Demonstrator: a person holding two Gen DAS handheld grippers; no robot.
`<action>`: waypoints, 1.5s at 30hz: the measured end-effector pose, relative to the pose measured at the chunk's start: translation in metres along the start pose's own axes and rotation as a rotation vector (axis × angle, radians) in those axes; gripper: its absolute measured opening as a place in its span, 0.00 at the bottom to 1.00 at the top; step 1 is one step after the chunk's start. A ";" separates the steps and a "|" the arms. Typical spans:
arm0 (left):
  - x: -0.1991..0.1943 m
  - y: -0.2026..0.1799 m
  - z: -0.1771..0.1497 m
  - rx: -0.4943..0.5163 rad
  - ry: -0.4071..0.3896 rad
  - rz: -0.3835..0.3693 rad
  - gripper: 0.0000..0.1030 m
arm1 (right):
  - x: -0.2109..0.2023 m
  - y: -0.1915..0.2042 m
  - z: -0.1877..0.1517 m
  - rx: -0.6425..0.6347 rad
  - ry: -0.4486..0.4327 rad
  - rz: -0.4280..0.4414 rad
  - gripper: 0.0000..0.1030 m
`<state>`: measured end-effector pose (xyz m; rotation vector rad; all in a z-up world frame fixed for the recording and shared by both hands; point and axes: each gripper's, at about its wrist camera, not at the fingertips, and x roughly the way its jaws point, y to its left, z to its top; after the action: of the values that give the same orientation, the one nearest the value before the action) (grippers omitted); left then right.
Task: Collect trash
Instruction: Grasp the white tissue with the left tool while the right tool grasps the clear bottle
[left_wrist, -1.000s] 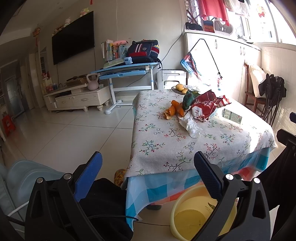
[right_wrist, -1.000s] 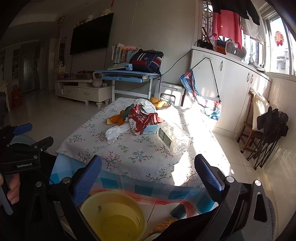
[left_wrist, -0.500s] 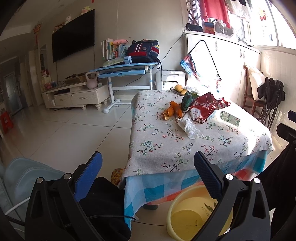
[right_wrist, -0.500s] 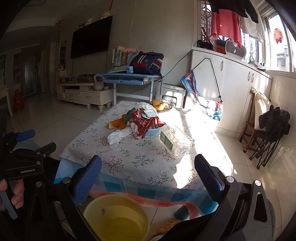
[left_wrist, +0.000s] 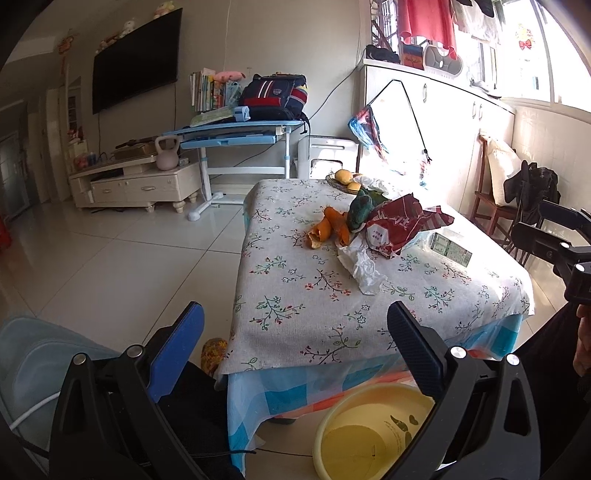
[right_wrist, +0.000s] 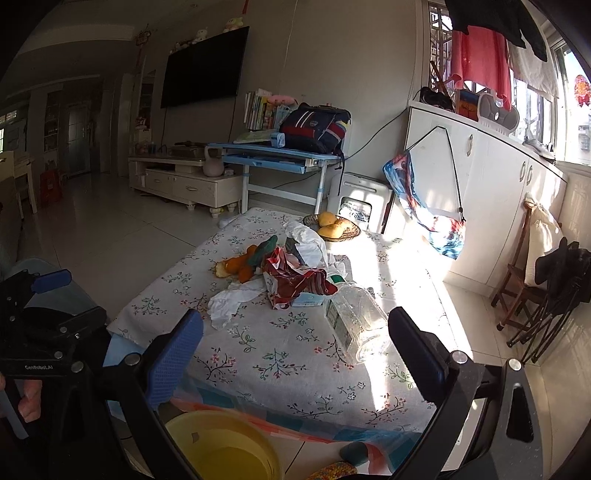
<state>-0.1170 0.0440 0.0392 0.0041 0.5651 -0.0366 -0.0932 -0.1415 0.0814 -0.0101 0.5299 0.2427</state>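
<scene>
Trash lies piled on the floral-cloth table (left_wrist: 295, 306) (right_wrist: 280, 354): orange peels (left_wrist: 327, 229) (right_wrist: 236, 267), a crumpled white tissue (left_wrist: 360, 264) (right_wrist: 231, 301), a red snack wrapper (left_wrist: 400, 225) (right_wrist: 295, 282), a green wrapper (left_wrist: 360, 208) and a clear plastic bottle (right_wrist: 354, 325) (left_wrist: 448, 247) on its side. A yellow basin (left_wrist: 369, 435) (right_wrist: 221, 448) stands on the floor at the table's near edge. My left gripper (left_wrist: 295, 332) hangs open before the table's near edge. My right gripper (right_wrist: 295, 336) is open too, short of the bottle. Neither holds anything.
A basket of yellow fruit (right_wrist: 332, 227) sits at the table's far end. Beyond are a blue desk (left_wrist: 236, 133) with a backpack, a TV cabinet (left_wrist: 136, 182), white cupboards (right_wrist: 498, 206) and a wooden chair (right_wrist: 524, 280) with dark clothes. A light blue seat (left_wrist: 33, 354) is at lower left.
Both grippers have crept slightly closer to the table; the trash pile looks a little nearer and lower in both views. Fingers stay open and nothing on the table has moved.
</scene>
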 end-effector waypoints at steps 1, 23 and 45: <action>0.006 -0.002 0.004 -0.001 0.008 -0.005 0.93 | 0.005 -0.002 0.002 -0.011 -0.001 -0.015 0.93; 0.153 -0.060 0.051 0.064 0.185 -0.070 0.78 | 0.105 -0.079 0.005 0.054 0.257 -0.094 0.93; 0.163 -0.024 0.042 -0.089 0.201 -0.263 0.10 | 0.118 -0.116 -0.010 0.399 0.279 0.139 0.55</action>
<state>0.0423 0.0139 -0.0123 -0.1548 0.7655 -0.2698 0.0275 -0.2279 0.0072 0.3866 0.8508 0.2689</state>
